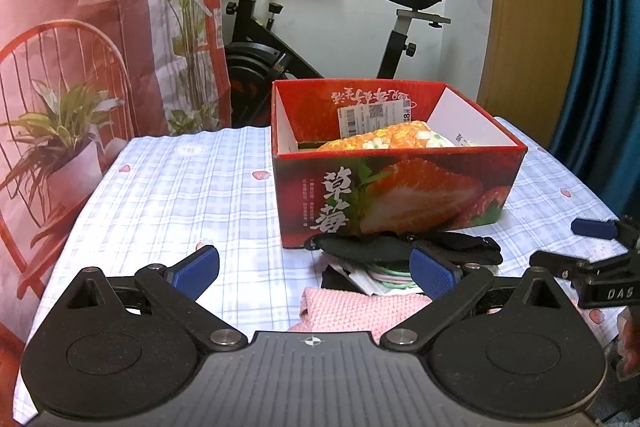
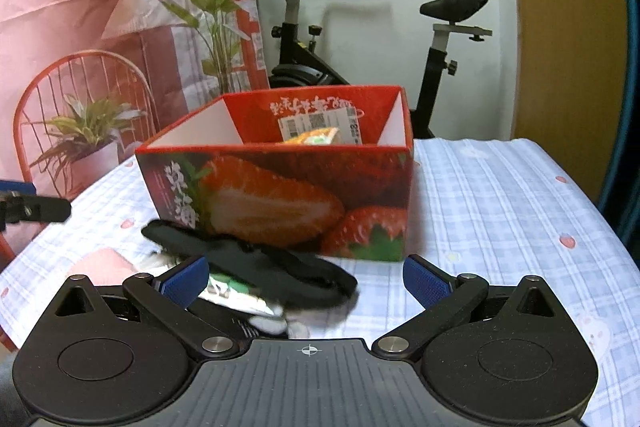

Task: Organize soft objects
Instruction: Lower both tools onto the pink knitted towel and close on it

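A red strawberry-print box [image 1: 400, 187] [image 2: 280, 195] stands open on the checked tablecloth. An orange flowered soft item [image 1: 384, 141] [image 2: 314, 138] lies inside it. In front of the box lies a black fabric piece [image 1: 400, 247] [image 2: 256, 267] on a white-green packet [image 1: 384, 275] [image 2: 236, 293]. A pink knitted cloth [image 1: 360, 309] [image 2: 104, 267] lies nearest. My left gripper [image 1: 314, 271] is open just short of the pile, its right pad beside the black fabric. My right gripper [image 2: 306, 277] is open, with the black fabric's end between its pads.
The table [image 1: 180, 187] [image 2: 500, 211] has free cloth left of the box and to its right. An exercise bike [image 1: 320, 39] [image 2: 360, 39] stands behind the table. A pink printed backdrop [image 1: 80, 67] hangs at the left, a blue curtain [image 1: 600, 47] at the right.
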